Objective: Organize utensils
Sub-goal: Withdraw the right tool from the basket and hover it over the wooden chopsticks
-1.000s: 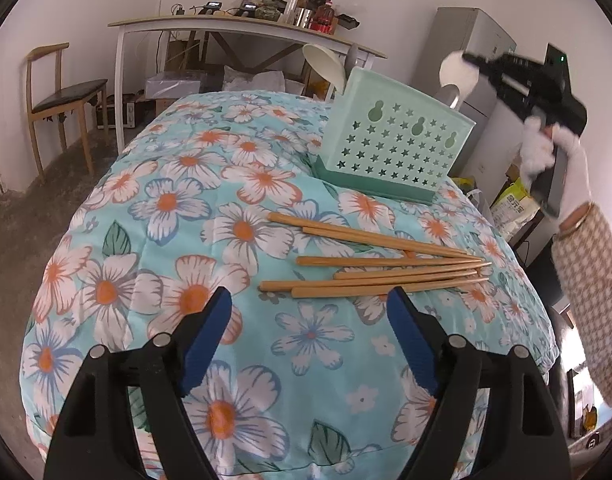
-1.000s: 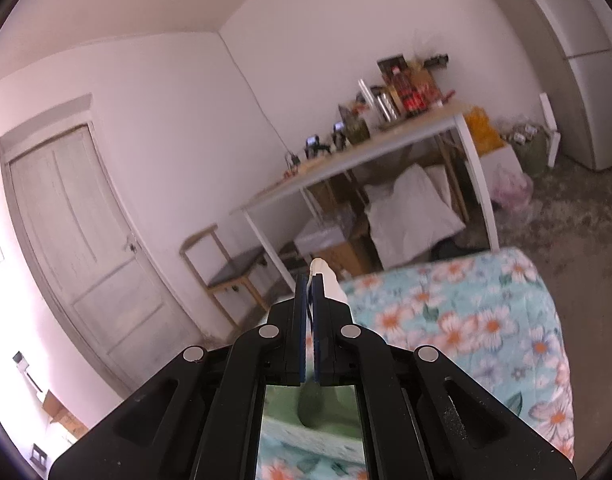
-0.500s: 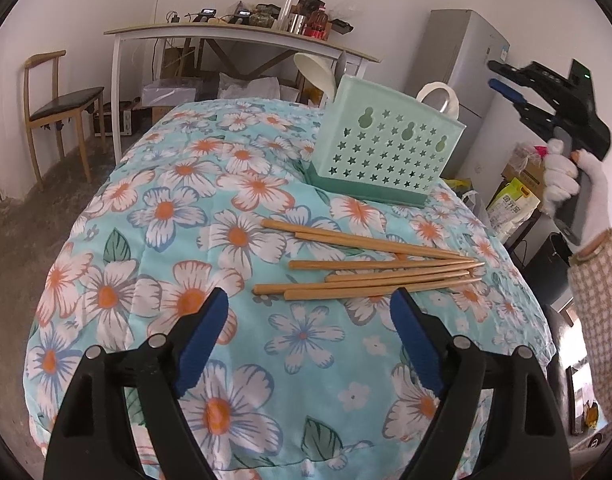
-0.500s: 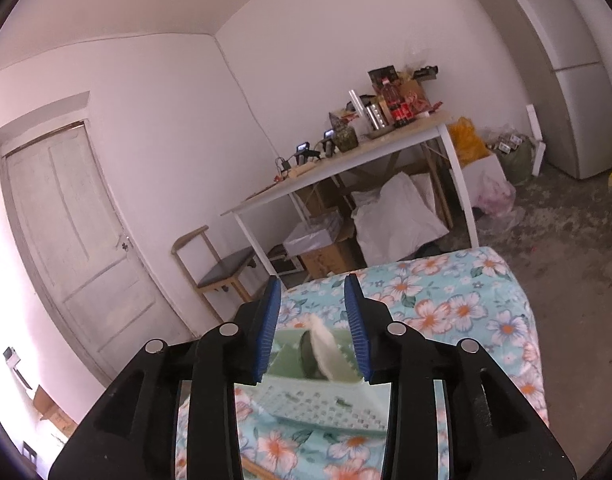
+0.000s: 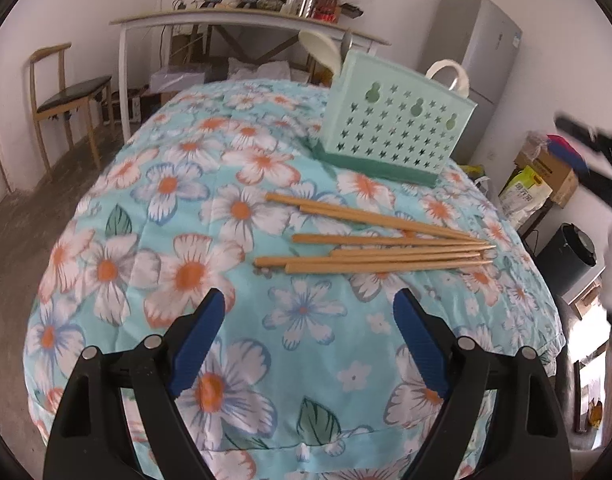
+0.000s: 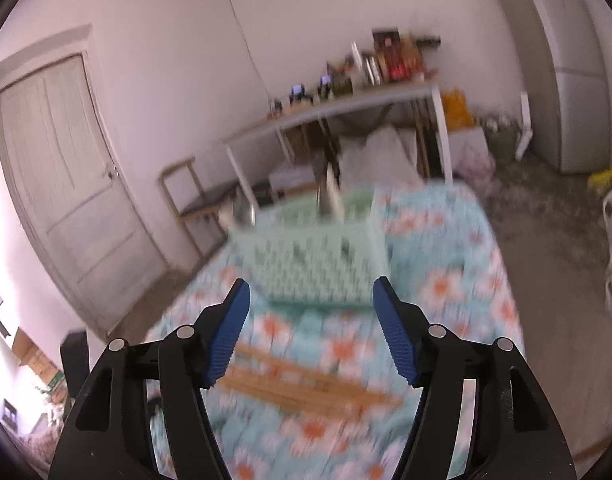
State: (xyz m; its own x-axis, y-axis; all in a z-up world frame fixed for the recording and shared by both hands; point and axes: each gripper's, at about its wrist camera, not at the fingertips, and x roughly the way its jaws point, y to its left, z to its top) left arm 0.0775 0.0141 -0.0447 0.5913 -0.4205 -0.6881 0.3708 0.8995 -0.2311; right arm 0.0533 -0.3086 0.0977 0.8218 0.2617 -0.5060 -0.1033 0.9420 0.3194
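Several wooden chopsticks [image 5: 378, 240] lie in a loose bundle on the floral tablecloth [image 5: 178, 208]. Behind them stands a mint green utensil basket [image 5: 398, 128] with star holes, holding a white spoon [image 5: 320, 50] and a white looped handle [image 5: 450, 74]. My left gripper [image 5: 310, 340] is open and empty, low over the cloth in front of the chopsticks. My right gripper [image 6: 312, 328] is open and empty, above the table facing the basket [image 6: 314, 264], with the chopsticks [image 6: 302, 388] blurred below it. It also shows blurred at the right edge of the left wrist view [image 5: 590, 148].
A white side table [image 5: 242, 24] with clutter stands by the back wall, a wooden chair [image 5: 66, 92] to its left. A grey fridge [image 5: 482, 48] stands at the right. Boxes and a black bin [image 5: 566, 252] sit right of the table.
My right gripper opened and let the white spoon go into the basket, then drew back and down toward the chopsticks. My left gripper stayed open, nearly still.
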